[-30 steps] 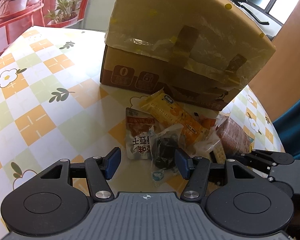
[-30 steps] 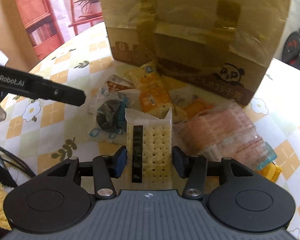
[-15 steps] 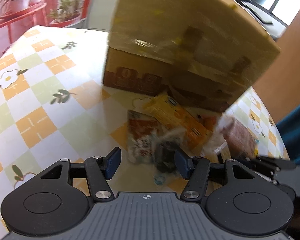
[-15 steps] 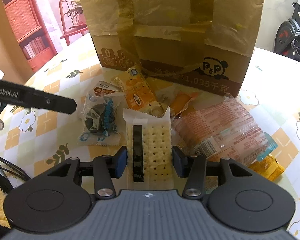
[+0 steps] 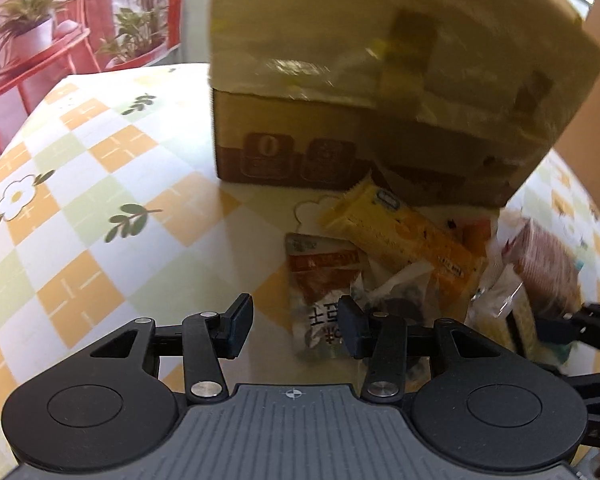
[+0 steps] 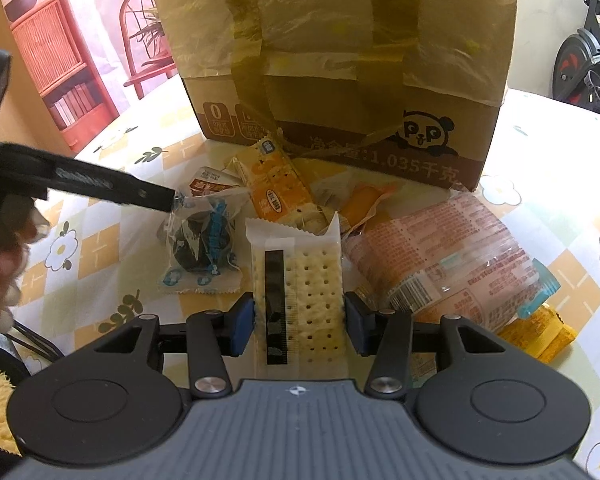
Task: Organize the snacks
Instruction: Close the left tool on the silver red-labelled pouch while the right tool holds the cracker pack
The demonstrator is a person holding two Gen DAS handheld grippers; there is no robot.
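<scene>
Clear-wrapped pale cracker packet point(image 6: 298, 292) is pinched by right tool point(image 6: 299, 322); crackers could be crushed. Left tool point(image 5: 296, 326) is spread, empty.

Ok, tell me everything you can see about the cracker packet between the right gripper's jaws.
The cracker packet is a clear plastic sleeve with white crimped ends, showing pale square crackers dotted with holes and a black strip down its left side. It looks sealed. It lies lengthwise along the right gripper, whose blue-padded jaws sit against its two long edges. Its far end overlaps the orange snack packet; whether it rests on the table is unclear.
</scene>
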